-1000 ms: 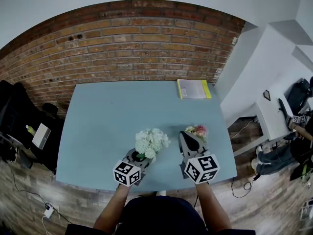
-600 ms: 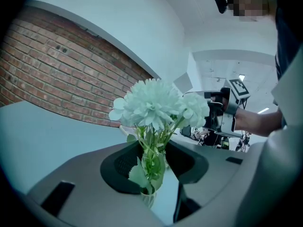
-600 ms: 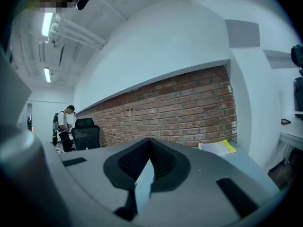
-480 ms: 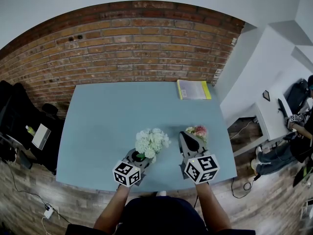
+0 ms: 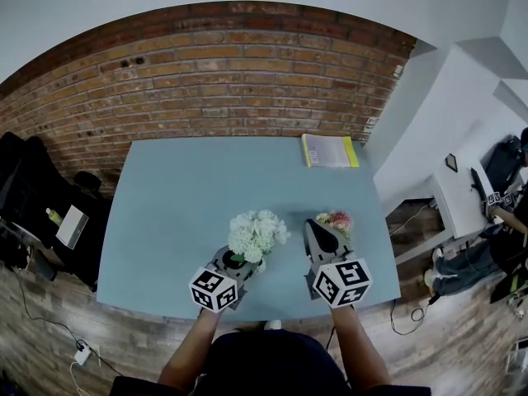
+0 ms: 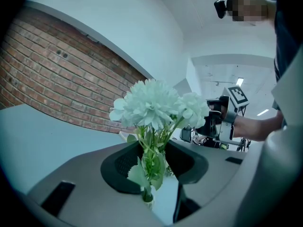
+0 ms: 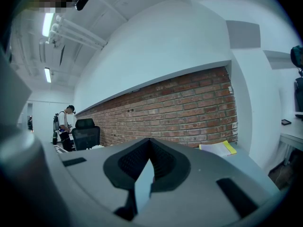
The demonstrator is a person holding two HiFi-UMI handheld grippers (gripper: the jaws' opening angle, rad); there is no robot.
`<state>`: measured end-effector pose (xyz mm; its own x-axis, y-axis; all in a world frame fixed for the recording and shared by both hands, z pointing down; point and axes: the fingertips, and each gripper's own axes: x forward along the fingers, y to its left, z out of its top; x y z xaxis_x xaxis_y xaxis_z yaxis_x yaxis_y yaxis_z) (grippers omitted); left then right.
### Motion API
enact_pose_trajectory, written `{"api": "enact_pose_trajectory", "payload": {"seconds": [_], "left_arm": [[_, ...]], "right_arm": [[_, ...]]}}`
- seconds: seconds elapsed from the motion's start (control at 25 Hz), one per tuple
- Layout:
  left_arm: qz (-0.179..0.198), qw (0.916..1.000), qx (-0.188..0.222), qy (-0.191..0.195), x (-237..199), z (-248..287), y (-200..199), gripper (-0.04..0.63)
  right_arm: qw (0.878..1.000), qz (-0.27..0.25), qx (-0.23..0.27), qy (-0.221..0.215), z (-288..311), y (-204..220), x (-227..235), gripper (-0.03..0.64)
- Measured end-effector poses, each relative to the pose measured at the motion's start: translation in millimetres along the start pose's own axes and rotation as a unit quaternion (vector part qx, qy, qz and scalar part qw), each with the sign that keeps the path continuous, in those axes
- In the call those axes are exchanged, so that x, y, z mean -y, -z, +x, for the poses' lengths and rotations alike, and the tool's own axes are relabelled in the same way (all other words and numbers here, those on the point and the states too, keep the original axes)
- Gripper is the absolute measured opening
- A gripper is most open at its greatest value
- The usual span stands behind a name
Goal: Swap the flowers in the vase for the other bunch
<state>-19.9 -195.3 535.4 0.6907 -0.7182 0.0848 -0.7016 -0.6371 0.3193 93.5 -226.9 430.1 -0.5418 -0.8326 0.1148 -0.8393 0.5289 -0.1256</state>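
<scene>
Clamping white fluffy flower bunch (image 6: 152, 103) by stems in left gripper (image 6: 156, 168), likely to hold it upright; with right gripper (image 7: 150, 154) clenched, empty.

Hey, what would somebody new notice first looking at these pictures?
The white flower bunch stands out, its stems clamped in the left gripper near the front edge of the blue table. Just to its right, a small pink bunch shows at the tip of the shut right gripper. A red brick wall fills the background.
</scene>
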Motion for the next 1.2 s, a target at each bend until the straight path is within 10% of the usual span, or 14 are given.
{"api": "enact_pose_trajectory", "payload": {"seconds": [1.2], "left_arm": [[0.035,0.9959,0.079,0.027,16.1,-48.5,-99.9,0.161]], "right_arm": [[0.999,0.020,0.022,0.019,-3.1,-16.2,-21.5,0.008]]}}
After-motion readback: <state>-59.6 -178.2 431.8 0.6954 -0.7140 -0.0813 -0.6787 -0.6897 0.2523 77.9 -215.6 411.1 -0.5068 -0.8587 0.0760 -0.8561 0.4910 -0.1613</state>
